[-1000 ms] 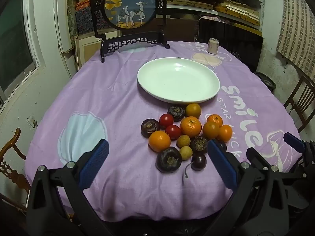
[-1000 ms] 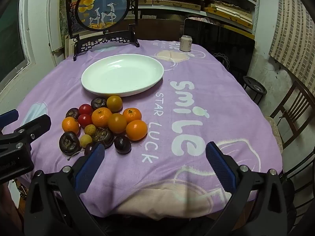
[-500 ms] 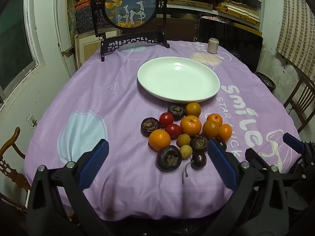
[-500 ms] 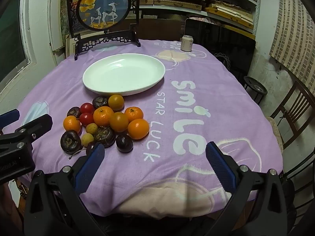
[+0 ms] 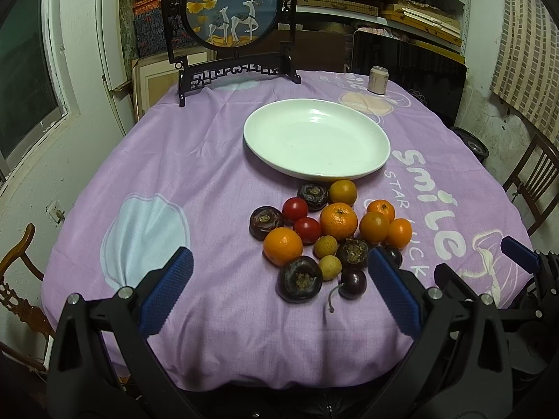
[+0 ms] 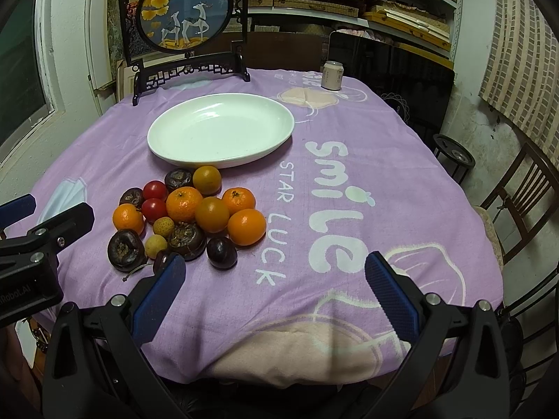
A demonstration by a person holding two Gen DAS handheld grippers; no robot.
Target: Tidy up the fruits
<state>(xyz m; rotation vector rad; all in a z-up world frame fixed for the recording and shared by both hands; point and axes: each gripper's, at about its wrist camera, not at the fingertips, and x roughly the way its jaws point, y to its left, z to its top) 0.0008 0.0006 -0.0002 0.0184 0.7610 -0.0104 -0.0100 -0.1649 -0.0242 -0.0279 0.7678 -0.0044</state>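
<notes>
A pile of fruit (image 5: 330,232) lies on the purple tablecloth: several oranges, two red tomatoes, dark mangosteens, pale longans and dark cherries. It also shows in the right wrist view (image 6: 188,216). An empty white plate (image 5: 316,139) sits just behind the pile, also seen in the right wrist view (image 6: 220,129). My left gripper (image 5: 279,289) is open and empty, just short of the nearest mangosteen (image 5: 299,278). My right gripper (image 6: 276,291) is open and empty, to the right of the pile near the table's front edge.
A framed round deer picture on a black stand (image 5: 232,28) stands at the table's back edge. A small can (image 5: 378,79) stands at the back right. Wooden chairs (image 6: 524,188) flank the table. Shelves fill the back wall.
The right gripper has drifted slightly left, so the fruit and plate shift a little right in its view. The left gripper has barely moved. Both stay open.
</notes>
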